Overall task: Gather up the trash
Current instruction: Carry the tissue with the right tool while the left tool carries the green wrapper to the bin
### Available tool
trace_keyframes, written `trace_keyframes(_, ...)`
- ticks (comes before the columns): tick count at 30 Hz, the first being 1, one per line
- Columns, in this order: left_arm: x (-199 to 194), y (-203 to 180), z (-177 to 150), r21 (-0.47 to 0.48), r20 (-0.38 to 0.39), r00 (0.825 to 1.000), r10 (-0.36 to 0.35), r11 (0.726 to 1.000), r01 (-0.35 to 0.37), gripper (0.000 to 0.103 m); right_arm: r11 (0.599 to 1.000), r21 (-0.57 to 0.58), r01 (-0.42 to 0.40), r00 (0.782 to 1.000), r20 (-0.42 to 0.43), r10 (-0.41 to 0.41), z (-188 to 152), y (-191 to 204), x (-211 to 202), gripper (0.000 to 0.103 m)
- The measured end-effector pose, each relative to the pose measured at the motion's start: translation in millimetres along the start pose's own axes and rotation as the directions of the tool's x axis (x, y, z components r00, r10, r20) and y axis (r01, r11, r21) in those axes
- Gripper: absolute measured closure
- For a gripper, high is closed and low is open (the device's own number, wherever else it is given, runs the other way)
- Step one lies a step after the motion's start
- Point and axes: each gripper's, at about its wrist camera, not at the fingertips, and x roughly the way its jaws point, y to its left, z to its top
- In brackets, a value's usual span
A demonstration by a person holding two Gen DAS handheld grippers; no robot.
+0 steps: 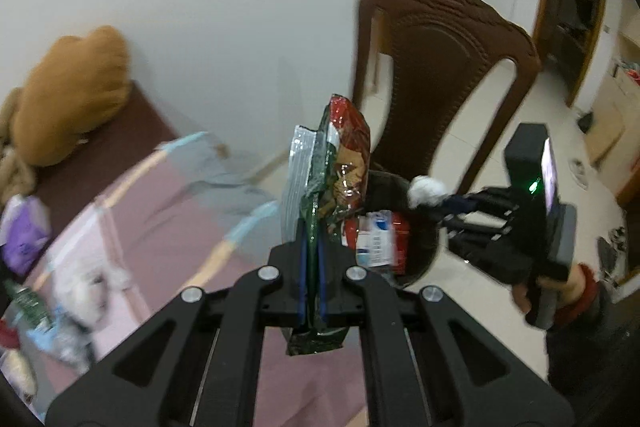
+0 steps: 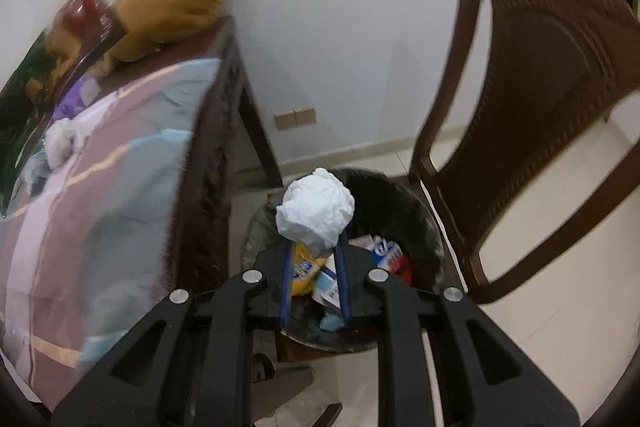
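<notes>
Right tongs (image 2: 314, 247) pinch a paper wad (image 2: 315, 211) above the bin (image 2: 428, 223) beside the table (image 2: 120, 163); left tongs (image 1: 312, 247) clamp a snack bag (image 1: 336, 167) nearby. Drop-off appears in hand: each must next open over the bin.

Your counter (image 2: 224, 75) has a pink and blue striped cloth (image 2: 100, 187) over it, with a brown plush toy (image 2: 172, 7) at the far end, plus a purple bag (image 1: 24, 235) and a white crumpled wad (image 2: 60, 143). On the tiled floor (image 2: 560, 287) beside it stand the trash bin (image 2: 424, 211) and a brown chair (image 2: 540, 99).
</notes>
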Motion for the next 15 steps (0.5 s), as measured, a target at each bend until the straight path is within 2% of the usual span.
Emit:
trace_keyframes(6, 63.1, -18.5, 26.9, -0.041, -0.082, 0.993, -0.082, 0.996, 0.079, 0.097, 0.999, 0.039, -0.008, 1.0, -0.012, 0.009, -9.0, -10.4, 5.9, 0.084)
trace_keyframes(10, 95.9, -27.0, 30.7, -0.047, -0.119, 0.987, -0.104, 0.994, 0.099, 0.097, 0.998, 0.064, -0.012, 1.0, -0.011, 0.013, -11.8, -18.8, 7.4, 0.084)
trace_keyframes(13, 117.9, -31.9, 35.0, -0.081, -0.14, 0.979, -0.149, 0.987, 0.139, 0.096, 0.996, 0.089, -0.017, 1.0, -0.013, 0.018, -13.7, -25.4, 9.4, 0.084)
trace_keyframes(14, 123.8, -32.5, 37.5, -0.095, -0.139, 0.976, -0.17, 0.983, 0.158, 0.088, 0.995, 0.098, -0.019, 1.0, -0.015, 0.02, -14.0, -27.8, 11.2, 0.084)
trace_keyframes(15, 128.0, -32.3, 39.5, -0.102, -0.138, 0.974, -0.18, 0.981, 0.167, 0.07, 0.994, 0.106, -0.022, 1.0, -0.018, 0.024, -14.4, -29.7, 13.3, 0.084)
